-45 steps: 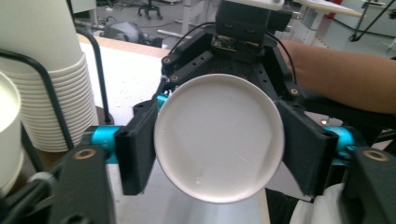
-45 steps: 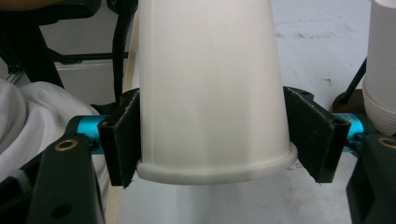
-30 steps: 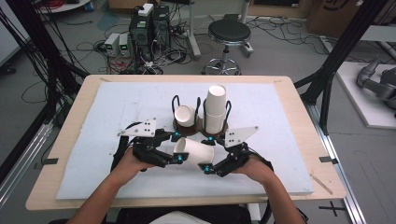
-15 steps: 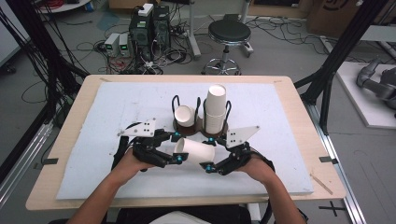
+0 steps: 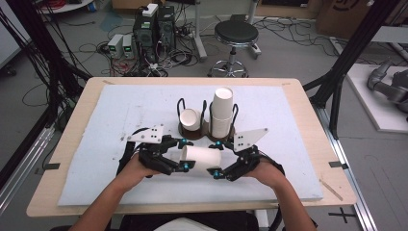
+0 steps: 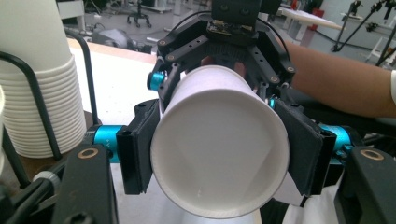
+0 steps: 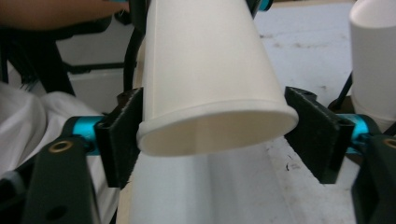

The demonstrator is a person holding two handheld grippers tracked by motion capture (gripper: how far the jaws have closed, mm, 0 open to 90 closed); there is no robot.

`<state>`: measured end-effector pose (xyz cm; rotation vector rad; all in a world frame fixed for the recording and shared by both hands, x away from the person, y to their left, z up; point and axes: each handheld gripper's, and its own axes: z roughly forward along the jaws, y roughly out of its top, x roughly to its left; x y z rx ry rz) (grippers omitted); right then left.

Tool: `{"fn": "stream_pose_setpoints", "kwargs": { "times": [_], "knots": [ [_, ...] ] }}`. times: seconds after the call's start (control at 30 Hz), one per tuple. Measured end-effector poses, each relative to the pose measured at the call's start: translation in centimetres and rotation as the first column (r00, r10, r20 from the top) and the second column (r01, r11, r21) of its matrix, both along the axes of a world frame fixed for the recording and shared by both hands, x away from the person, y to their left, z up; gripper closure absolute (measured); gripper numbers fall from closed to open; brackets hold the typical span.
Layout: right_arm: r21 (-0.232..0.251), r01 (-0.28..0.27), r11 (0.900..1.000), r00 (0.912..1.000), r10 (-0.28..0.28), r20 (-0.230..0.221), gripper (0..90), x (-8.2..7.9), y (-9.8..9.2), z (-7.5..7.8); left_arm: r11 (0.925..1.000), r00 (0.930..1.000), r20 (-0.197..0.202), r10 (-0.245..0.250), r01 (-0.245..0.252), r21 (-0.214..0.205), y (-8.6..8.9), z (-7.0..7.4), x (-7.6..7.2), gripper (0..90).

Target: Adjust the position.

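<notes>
In the high view, the left gripper sits left of centre in the lower half of the frame, its jaws clamped on one end of a white paper cup that lies on its side above the blue-grey mat. In the left gripper view the cup's closed base fills the centre, and the two black pads press against it on both sides; these jaws have just been closing a little on the cup. Up and to the right of the held cup in the high view stands a black wire holder with a single cup in its left ring and a tall stack of cups in its right ring. Further right, the right gripper meets the cup's other end. In the right gripper view the open rim lies between the pads: the left pad touches the rim, the right pad stands just beside it, so the jaws are wide apart and have just been opening.
</notes>
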<state>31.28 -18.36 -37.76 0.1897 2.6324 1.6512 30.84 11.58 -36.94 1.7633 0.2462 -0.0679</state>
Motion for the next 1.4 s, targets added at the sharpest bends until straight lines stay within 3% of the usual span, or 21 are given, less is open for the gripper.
{"fn": "stream_pose_setpoints", "kwargs": {
  "times": [0.1,0.3,0.67,0.87,1.07,1.13,1.17,1.23,1.4],
  "knots": [
    [0.040,0.037,0.9985,0.9993,-0.038,0.009,19.0,-0.03,-0.26,0.20,0.9997,1.0000,-0.006,0.008,-0.008,-0.022,0.26,0.09,0.10,34.9],
    [0.045,0.055,0.9975,0.9984,-0.055,0.007,19.0,0.02,-0.50,0.13,0.9965,0.9998,-0.002,0.019,-0.019,-0.081,0.95,0.41,0.20,35.1],
    [0.080,0.002,0.9968,0.9999,-0.003,0.013,27.7,0.13,-0.75,0.26,0.9982,1.0000,0.003,-0.007,0.007,-0.060,0.62,0.09,0.10,35.6],
    [0.066,-0.004,0.9978,0.9999,0.003,0.013,30.1,0.17,-0.90,0.25,0.9989,0.9999,0.010,-0.008,0.009,-0.047,0.48,-0.04,0.04,35.5],
    [0.055,0.001,0.9985,1.0000,-0.001,0.009,30.0,0.29,-1.06,0.23,0.9983,0.9989,0.015,0.045,-0.044,-0.037,0.63,0.14,0.05,28.1],
    [0.018,0.002,0.9998,0.9999,-0.002,0.017,30.1,0.25,-0.97,0.20,0.9989,0.9994,0.008,0.033,-0.033,-0.034,0.72,-0.04,0.13,28.5],
    [0.006,-0.003,1.0000,0.9998,0.003,0.022,30.1,0.21,-0.81,0.24,0.9992,0.9997,0.005,0.024,-0.023,-0.032,0.69,-0.11,0.13,33.8],
    [0.014,-0.004,0.9999,0.9997,0.004,0.026,30.1,0.26,-0.83,0.31,0.9999,1.0000,0.005,0.004,-0.004,-0.010,0.50,-0.33,0.14,35.2],
    [0.025,-0.006,0.9997,0.9999,0.006,0.013,30.6,0.22,-1.02,0.39,0.9999,1.0000,-0.007,-0.002,0.002,-0.010,0.42,-0.55,0.18,35.1]
  ]
}}
